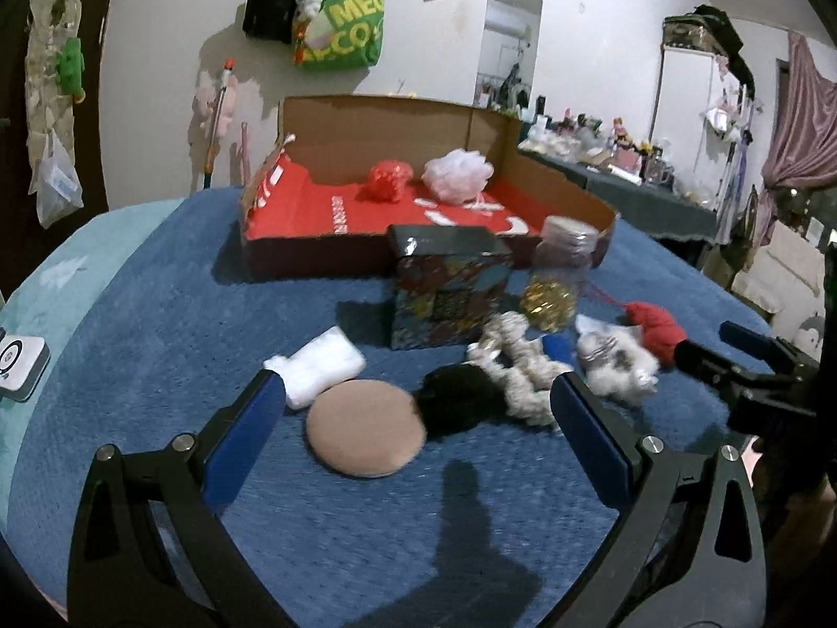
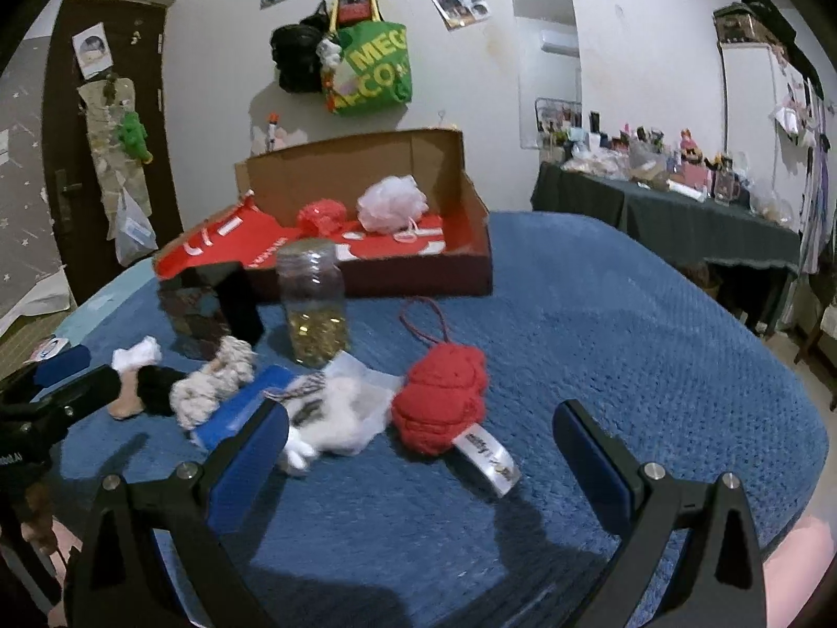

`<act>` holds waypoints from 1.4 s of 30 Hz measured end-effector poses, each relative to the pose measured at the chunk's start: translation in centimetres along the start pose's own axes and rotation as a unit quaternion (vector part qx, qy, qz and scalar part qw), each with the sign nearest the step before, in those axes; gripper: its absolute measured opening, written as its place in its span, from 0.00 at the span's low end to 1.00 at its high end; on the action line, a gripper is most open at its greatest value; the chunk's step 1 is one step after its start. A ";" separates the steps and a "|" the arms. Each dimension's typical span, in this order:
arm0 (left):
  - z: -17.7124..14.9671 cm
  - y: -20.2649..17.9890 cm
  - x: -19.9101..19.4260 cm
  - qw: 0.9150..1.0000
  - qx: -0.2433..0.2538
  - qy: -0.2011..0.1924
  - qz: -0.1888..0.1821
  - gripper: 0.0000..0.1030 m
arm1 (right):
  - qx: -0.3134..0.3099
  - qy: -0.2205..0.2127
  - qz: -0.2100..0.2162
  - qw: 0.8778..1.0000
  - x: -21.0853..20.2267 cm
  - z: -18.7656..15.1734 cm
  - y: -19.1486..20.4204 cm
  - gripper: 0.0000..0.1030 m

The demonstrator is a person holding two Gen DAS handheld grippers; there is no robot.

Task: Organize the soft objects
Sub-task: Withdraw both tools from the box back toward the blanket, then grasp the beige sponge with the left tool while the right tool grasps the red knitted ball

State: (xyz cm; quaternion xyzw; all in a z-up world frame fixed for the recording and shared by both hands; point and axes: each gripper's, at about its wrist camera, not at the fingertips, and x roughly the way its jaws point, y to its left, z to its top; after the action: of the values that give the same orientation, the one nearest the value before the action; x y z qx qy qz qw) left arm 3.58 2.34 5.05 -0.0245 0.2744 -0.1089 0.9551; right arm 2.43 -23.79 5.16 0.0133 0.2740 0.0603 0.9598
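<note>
Soft objects lie scattered on the blue blanket (image 2: 601, 314) of a bed; we see a white wall with a green bag (image 2: 374, 70) hung behind. Cardboard box (image 1: 418, 209) at the far side holds a white pouf (image 1: 457, 174) and red pouf (image 1: 387, 180). Our left tool (image 1: 416, 413) spread wide, empty, over a tan pad (image 1: 366, 429) and black piece (image 1: 460, 400). Right tool (image 2: 421, 434) wide, empty, at the red knit ball (image 2: 439, 403). Only right view shows its white tag (image 2: 489, 458); only left shows the pad's round face.

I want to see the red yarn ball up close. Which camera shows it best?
The right wrist view: the red yarn ball sits large and central, its white tag showing. In the left wrist view it is small, near the right side.
</note>
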 end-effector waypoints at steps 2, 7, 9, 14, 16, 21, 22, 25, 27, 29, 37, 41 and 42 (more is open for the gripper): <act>0.1 0.7 0.4 1.000 -0.002 0.011 0.000 1.00 | 0.004 0.008 -0.005 1.000 0.5 0.0 -0.6 1.00; 0.1 2.2 1.2 0.999 -0.003 0.042 0.003 1.00 | 0.016 0.027 -0.012 0.999 1.9 0.3 -1.9 1.00; 0.0 2.8 1.5 0.998 -0.003 0.055 -0.001 1.00 | 0.023 0.034 -0.010 0.999 2.3 0.5 -2.4 1.00; -0.1 3.4 2.1 0.997 0.011 0.077 -0.004 1.00 | 0.020 0.047 -0.022 0.998 3.4 1.0 -2.8 1.00; -0.1 3.3 2.1 0.997 0.022 0.080 -0.006 0.96 | 0.017 0.051 -0.026 0.998 3.7 1.1 -2.8 1.00; -0.1 2.9 3.0 0.994 0.047 0.101 -0.012 0.85 | 0.008 0.065 -0.033 0.997 4.7 1.3 -2.7 0.98; -0.1 2.9 3.2 0.993 0.049 0.103 -0.012 0.82 | 0.005 0.069 -0.032 0.997 4.9 1.4 -2.7 0.96; -0.3 2.8 3.9 0.992 0.052 0.116 -0.015 0.74 | -0.002 0.076 -0.029 0.997 5.3 1.4 -2.4 0.89; -0.4 2.7 4.1 0.992 0.052 0.116 -0.015 0.52 | -0.009 0.074 -0.020 0.997 5.3 1.4 -2.1 0.77; -0.4 2.5 4.1 0.992 0.055 0.113 -0.022 0.47 | -0.010 0.078 0.003 0.997 5.4 1.3 -1.9 0.39; 0.3 2.1 2.2 0.993 0.064 0.094 -0.028 0.44 | -0.008 0.031 0.021 0.999 2.7 2.0 -1.9 0.37; 1.2 1.7 1.0 0.994 0.067 0.074 -0.036 0.44 | -0.011 0.010 0.050 0.999 1.2 2.5 -1.2 0.37; 1.5 1.5 0.7 0.995 0.068 0.068 -0.039 0.44 | -0.013 0.004 0.056 0.998 0.8 2.6 -0.9 0.37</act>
State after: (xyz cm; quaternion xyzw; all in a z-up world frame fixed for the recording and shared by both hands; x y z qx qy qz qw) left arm 5.26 3.66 5.74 0.0372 0.3298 -0.1655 0.9287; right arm 4.59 -24.54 6.89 0.0154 0.2761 0.1175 0.9538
